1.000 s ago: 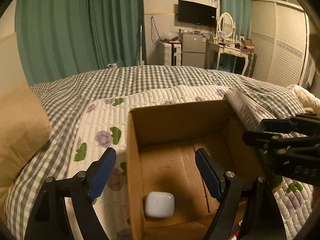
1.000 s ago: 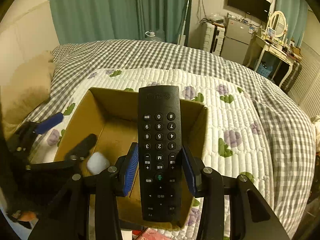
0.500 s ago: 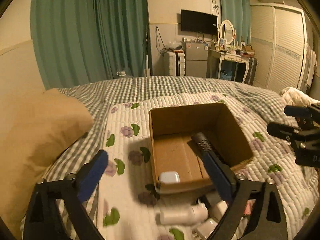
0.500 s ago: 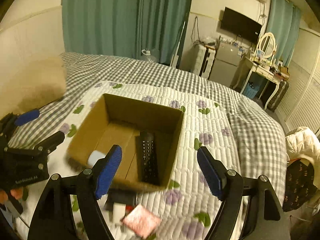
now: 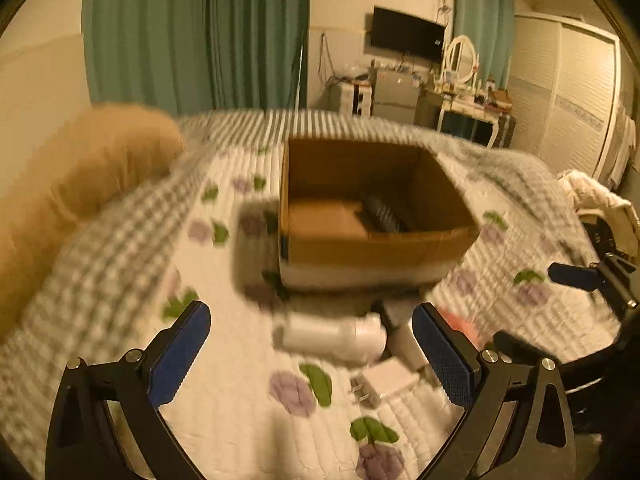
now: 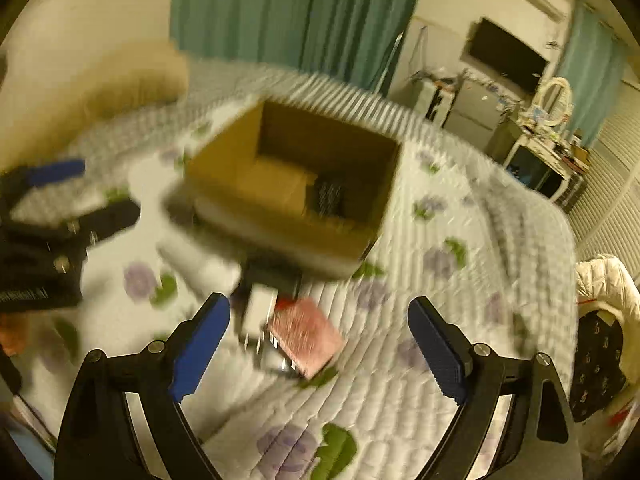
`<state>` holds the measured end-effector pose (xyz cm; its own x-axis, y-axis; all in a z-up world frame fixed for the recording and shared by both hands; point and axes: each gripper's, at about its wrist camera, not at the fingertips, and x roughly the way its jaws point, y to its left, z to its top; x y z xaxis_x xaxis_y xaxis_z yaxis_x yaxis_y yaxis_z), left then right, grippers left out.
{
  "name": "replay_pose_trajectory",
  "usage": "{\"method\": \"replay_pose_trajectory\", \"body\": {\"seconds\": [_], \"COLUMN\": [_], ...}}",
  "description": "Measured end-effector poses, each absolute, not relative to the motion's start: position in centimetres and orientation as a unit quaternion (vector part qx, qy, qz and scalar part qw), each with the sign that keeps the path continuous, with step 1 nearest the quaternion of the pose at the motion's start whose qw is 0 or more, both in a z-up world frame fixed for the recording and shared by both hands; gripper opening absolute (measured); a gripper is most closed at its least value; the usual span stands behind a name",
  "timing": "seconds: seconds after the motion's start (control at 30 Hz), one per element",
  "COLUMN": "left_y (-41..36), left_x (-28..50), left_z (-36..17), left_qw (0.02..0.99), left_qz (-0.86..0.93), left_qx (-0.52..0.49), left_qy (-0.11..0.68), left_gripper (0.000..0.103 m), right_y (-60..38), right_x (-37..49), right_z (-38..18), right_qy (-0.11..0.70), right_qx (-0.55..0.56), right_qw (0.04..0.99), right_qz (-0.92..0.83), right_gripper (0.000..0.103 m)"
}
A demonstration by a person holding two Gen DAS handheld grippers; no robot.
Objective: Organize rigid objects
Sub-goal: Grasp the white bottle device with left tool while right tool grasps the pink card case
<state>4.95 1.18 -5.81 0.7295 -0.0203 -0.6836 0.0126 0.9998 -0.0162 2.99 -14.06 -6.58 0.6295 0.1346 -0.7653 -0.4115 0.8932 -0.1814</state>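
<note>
Remote [image 5: 385, 216] — one, in box [image 5: 372, 246]; blurry bottle [image 5: 332, 334] outside — both tongs wide, empty.

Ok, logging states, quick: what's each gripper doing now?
Left gripper: open, holding nothing.
Right gripper: open, holding nothing.

I see a matt cardboard box [image 5: 372, 246] on a quilted cloth bedspread [image 5: 224, 392]; the white bottle [image 5: 334, 334] looks like smooth plastic, though blurred.

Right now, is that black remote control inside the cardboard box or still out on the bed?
Inside. The remote control lies on the floor of the open cardboard box, by its right wall; both views show it there.
</note>
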Motion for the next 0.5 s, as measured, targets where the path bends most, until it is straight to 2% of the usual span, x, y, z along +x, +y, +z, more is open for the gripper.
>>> {"method": "replay_pose_trajectory", "body": {"seconds": [0.13,0.17,0.27,0.33,0.4,0.5], "left_y": [0.9,0.9,0.8,0.8,0.8,0.6], "left_x": [5.3,5.4,5.4,5.3,5.4,5.4], "left_z": [-9.6,-10.3,-11.3,-11.6,-11.7,-11.7], "left_qw": [0.916,0.913,0.91,0.91,0.909,0.909], "left_qz": [0.001,0.001,0.0,0.001,0.001,-0.001], "left_qx": [-0.005,-0.009,-0.014,-0.011,-0.01,-0.008], "left_qy": [0.401,0.407,0.415,0.415,0.417,0.417], "left_gripper": [0.103,0.103,0.103,0.103,0.103,0.103], "right_y": [-12.9,-12.8,-12.9,-13.1,-13.0,-12.7], "right_x": [4.1,4.4,5.4,5.9,6.3,7.0], "right_z": [-11.6,-12.5,-13.9,-14.3,-14.7,-15.2], "right_qy": [0.449,0.459,0.487,0.499,0.505,0.512], "right_qx": [-0.226,-0.234,-0.234,-0.229,-0.229,-0.224], "right_qw": [0.853,0.846,0.832,0.825,0.821,0.817], "right_qz": [0.139,0.135,0.131,0.134,0.134,0.144], "right_gripper": [0.09,0.087,0.07,0.068,0.06,0.06]}}
